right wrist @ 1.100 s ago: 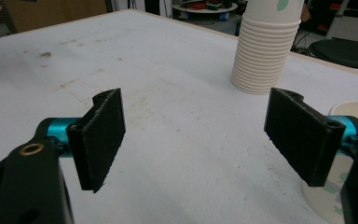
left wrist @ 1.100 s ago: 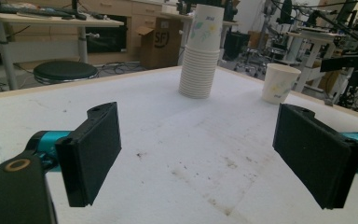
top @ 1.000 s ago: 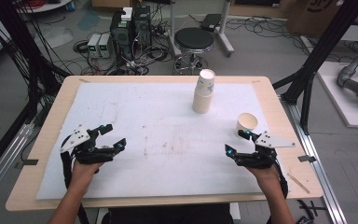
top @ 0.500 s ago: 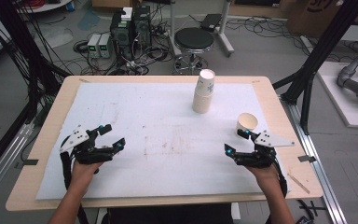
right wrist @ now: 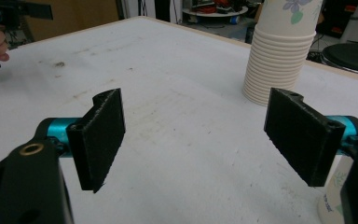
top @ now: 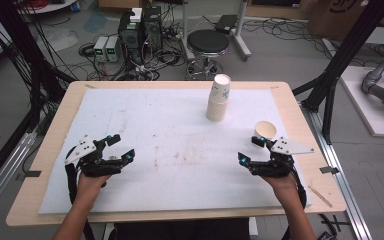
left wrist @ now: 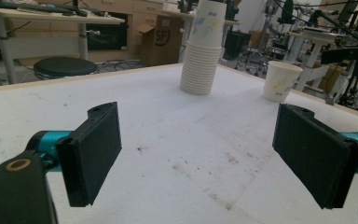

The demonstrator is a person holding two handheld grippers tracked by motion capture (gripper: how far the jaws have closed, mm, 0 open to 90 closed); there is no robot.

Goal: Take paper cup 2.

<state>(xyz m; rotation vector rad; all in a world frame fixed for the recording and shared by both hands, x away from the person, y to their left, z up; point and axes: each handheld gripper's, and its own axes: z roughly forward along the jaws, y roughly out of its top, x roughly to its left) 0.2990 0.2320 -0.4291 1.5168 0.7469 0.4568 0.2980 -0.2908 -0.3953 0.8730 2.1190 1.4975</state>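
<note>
Beside right claw (top: 254, 149), tapered paper cup (top: 265, 130); ribbed stack (top: 218, 98) beyond.

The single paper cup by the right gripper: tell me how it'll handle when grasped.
The single paper cup looks thin-walled, so it probably dents under a firm squeeze. It appears empty and stands upright, so it is likely light and may tip or slide if nudged by the right gripper.

Bench (top: 40, 165) surface open across its centre and whole left half; passage there unobstructed. Two obstacles only: a stack of paper cups (top: 218, 98) standing upright toward the far edge, right of centre, and a single cup (top: 265, 131) near the right edge, just beside the right gripper (top: 252, 150). A clear gap separates the two.
</note>
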